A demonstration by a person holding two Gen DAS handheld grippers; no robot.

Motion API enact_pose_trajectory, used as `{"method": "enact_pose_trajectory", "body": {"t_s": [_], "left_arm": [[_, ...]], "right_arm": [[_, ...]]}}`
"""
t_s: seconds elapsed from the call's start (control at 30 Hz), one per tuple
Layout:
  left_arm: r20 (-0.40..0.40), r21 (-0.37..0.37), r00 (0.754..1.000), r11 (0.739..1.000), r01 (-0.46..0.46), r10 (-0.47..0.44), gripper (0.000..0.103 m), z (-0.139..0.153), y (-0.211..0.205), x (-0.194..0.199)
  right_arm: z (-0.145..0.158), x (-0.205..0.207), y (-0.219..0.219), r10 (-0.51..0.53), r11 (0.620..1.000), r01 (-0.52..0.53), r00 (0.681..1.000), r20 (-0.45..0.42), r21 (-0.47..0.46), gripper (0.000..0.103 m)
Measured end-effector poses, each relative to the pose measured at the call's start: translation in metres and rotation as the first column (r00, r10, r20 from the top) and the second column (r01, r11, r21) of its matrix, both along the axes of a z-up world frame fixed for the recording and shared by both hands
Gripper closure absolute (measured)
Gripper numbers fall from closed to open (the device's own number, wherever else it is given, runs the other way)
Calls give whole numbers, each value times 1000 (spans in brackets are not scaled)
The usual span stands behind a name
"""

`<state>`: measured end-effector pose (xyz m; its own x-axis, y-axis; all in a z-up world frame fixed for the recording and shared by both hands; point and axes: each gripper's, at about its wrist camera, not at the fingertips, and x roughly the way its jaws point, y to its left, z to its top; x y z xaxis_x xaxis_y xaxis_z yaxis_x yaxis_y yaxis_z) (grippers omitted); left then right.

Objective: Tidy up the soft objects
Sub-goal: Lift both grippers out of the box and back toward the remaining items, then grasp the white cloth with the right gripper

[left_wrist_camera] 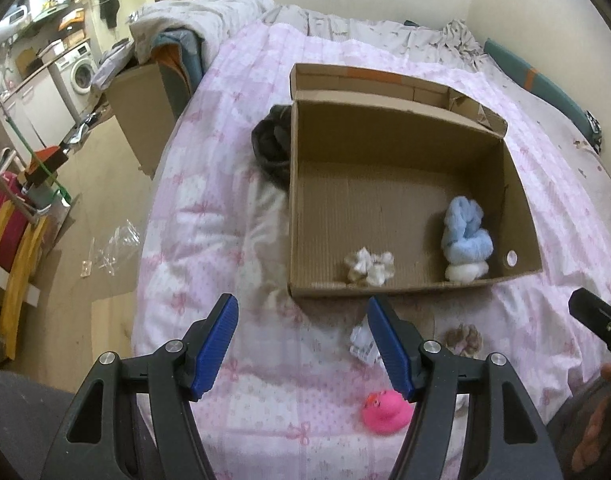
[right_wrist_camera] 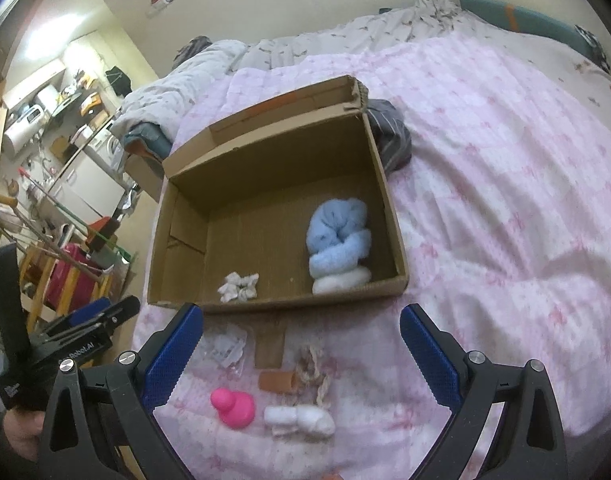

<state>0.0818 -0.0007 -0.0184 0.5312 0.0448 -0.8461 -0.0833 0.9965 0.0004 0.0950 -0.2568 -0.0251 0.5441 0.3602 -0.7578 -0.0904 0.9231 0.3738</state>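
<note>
In the left wrist view, the left gripper (left_wrist_camera: 301, 344) hangs over a pink bedcover (left_wrist_camera: 209, 208) with its blue jaws standing wide apart and nothing between them. An open cardboard box (left_wrist_camera: 317, 216) lies on the bedcover in front of it. Inside the box, a small white scrunchie (left_wrist_camera: 368, 266) sits near the front wall, and a blue fluffy roll (left_wrist_camera: 463, 232) with a white roll (left_wrist_camera: 465, 271) just below it is in the front right corner. A dark cloth (left_wrist_camera: 271, 144) lies against the left outside wall of the box. On the bedcover, a pink rubber duck (left_wrist_camera: 385, 412) is just beside the right jaw, a beige scrunchie (left_wrist_camera: 463, 340) is near the front of the box, and a small clear packet (left_wrist_camera: 361, 344) shows partly behind the jaw.

In the right wrist view, the right gripper (right_wrist_camera: 301, 356) also has its jaws wide apart and holds nothing. Between the jaws, on the bedcover, are the duck, a white rolled sock (right_wrist_camera: 299, 420) just beside it, the beige scrunchie, a brown cardboard scrap (right_wrist_camera: 275, 382) and the packet. The box is beyond them. At the left edge, a hand (right_wrist_camera: 19, 432) holds the other gripper.
</note>
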Motion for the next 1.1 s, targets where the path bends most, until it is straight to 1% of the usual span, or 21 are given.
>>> {"method": "enact_pose_trajectory", "body": {"t_s": [0.2, 0.37, 0.43, 0.53, 0.7, 0.8, 0.87, 0.97, 1.0, 1.03, 1.1], "left_arm": [[-38, -11, 999, 1000, -16, 16, 39, -9, 2, -11], [-96, -21, 995, 999, -39, 36, 39, -25, 4, -16], [-109, -23, 993, 999, -46, 43, 39, -29, 5, -15], [-115, -13, 992, 998, -60, 58, 39, -34, 7, -12], [-144, -26, 987, 996, -81, 77, 39, -44, 9, -6], [-158, -25, 985, 997, -80, 75, 39, -48, 9, -4], [-164, -25, 984, 997, -78, 73, 39, -50, 9, -4], [-168, -25, 983, 997, -75, 70, 39, -52, 7, -3], [-169, -24, 983, 997, -74, 68, 39, -52, 7, -3], [-169, -24, 983, 997, -73, 68, 39, -52, 7, -3], [-171, -20, 983, 997, -69, 65, 39, -53, 6, -3]], "right_arm": [[-9, -14, 5, 32, 999, -33, 999, -31, -7, 0], [-21, -20, 11, 52, 998, -55, 996, -68, -38, 0], [-26, -21, 10, 50, 997, -54, 996, -78, -46, 0], [-37, -20, 3, 25, 999, -28, 995, -99, -29, 0], [-53, -14, -10, -23, 999, 27, 987, -156, 23, 0], [-65, -9, -12, -29, 998, 42, 974, -224, 52, 0], [-76, -7, -8, -9, 998, 25, 961, -277, 54, 0], [-90, -7, 7, 57, 998, -42, 940, -337, 50, 1], [-92, -8, 12, 80, 996, -66, 936, -343, 52, 7], [-93, -10, 18, 104, 995, -93, 932, -348, 48, 10], [-98, -11, 29, 134, 991, -129, 922, -364, 39, 11]]}}
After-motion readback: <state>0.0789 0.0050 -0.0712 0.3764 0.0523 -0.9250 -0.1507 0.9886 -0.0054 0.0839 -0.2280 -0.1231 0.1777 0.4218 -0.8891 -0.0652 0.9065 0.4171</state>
